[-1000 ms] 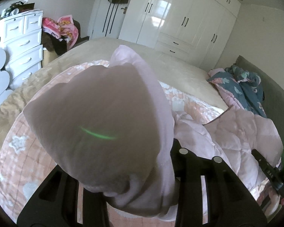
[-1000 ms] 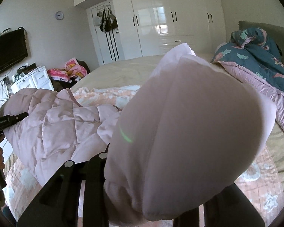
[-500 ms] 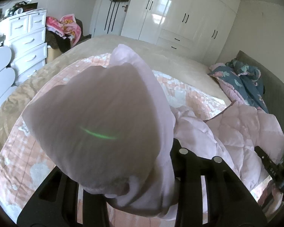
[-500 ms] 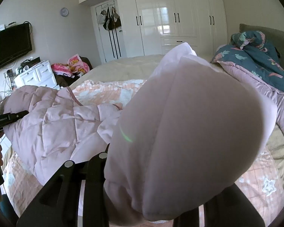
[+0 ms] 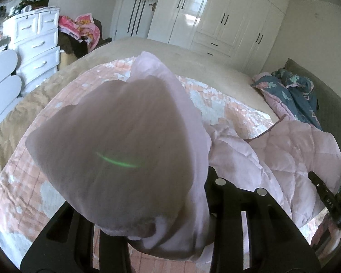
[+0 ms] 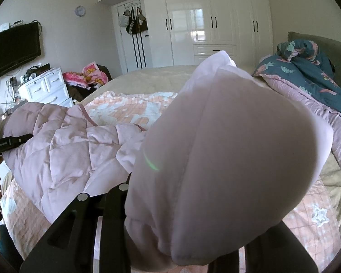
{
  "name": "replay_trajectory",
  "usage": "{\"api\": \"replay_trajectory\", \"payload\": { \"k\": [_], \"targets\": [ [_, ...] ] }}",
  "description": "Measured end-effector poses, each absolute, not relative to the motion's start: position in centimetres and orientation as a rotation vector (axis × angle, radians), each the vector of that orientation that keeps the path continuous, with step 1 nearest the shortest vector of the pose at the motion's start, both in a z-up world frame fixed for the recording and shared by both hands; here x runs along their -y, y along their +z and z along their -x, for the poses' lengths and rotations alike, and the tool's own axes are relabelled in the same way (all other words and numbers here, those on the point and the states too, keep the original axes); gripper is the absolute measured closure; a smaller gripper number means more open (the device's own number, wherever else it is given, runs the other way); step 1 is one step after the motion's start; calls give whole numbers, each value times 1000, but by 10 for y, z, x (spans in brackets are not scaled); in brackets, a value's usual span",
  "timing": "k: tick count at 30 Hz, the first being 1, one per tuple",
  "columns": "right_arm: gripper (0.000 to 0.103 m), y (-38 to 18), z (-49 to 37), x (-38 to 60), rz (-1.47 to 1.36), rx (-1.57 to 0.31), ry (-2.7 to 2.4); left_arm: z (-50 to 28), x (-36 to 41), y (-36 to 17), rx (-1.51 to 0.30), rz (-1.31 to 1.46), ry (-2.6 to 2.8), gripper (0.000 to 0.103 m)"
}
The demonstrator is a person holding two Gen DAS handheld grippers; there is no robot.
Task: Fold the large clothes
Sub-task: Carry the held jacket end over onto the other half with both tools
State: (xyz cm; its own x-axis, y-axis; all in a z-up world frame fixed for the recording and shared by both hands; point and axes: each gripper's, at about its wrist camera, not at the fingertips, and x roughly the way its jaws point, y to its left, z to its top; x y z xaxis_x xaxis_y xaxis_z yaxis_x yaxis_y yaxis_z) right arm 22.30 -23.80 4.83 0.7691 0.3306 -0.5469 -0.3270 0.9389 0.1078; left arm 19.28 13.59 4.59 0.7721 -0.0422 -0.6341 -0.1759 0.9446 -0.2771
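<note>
Jacket (image 5: 291, 157): one, pale pink, quilted. It hangs between the two grippers above the quilt (image 5: 18, 175) on the bed (image 5: 206, 68), its middle sagging low toward the quilt; contact there cannot be told.

Left gripper (image 5: 161, 229): clamped on a bunched end of the jacket, cloth ballooning over the fingers and blocking much of that camera's view. Right gripper (image 6: 170, 234): likewise pinching a bunched end, cloth draped over the front. Fingertips are hidden in both views; the grip is judged from cloth pulled tight into the jaws.

Risks, as judged from here:
- Slick padded cloth bunched thick in the jaws could creep out under its own weight; one end dropping would spoil the fold.
- Uneven height between the two grippers would twist the body, so the crease lands crooked.
- The sagging middle could drag and ruck the quilt as the jacket is laid down.
- With both cameras largely masked, placement is half blind.

Count:
- jackets: one
- grippers: two, each also seen at the edge of the other's view
- quilts under the work: one, peach patchwork
- duvets (image 6: 307, 77): one, teal floral, heaped at the headboard end
- wardrobes (image 6: 211, 22): one run of white doors
- drawer units (image 5: 34, 43): one, white
- TVs (image 6: 13, 50): one
- clocks (image 6: 80, 11): one
</note>
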Motion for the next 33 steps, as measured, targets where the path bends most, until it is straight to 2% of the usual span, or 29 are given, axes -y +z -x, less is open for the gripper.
{"api": "replay_trajectory", "payload": {
  "k": [33],
  "targets": [
    [74, 25, -177, 254, 70, -560, 323, -139, -136, 13, -729, 360, 88, 75]
  ]
}}
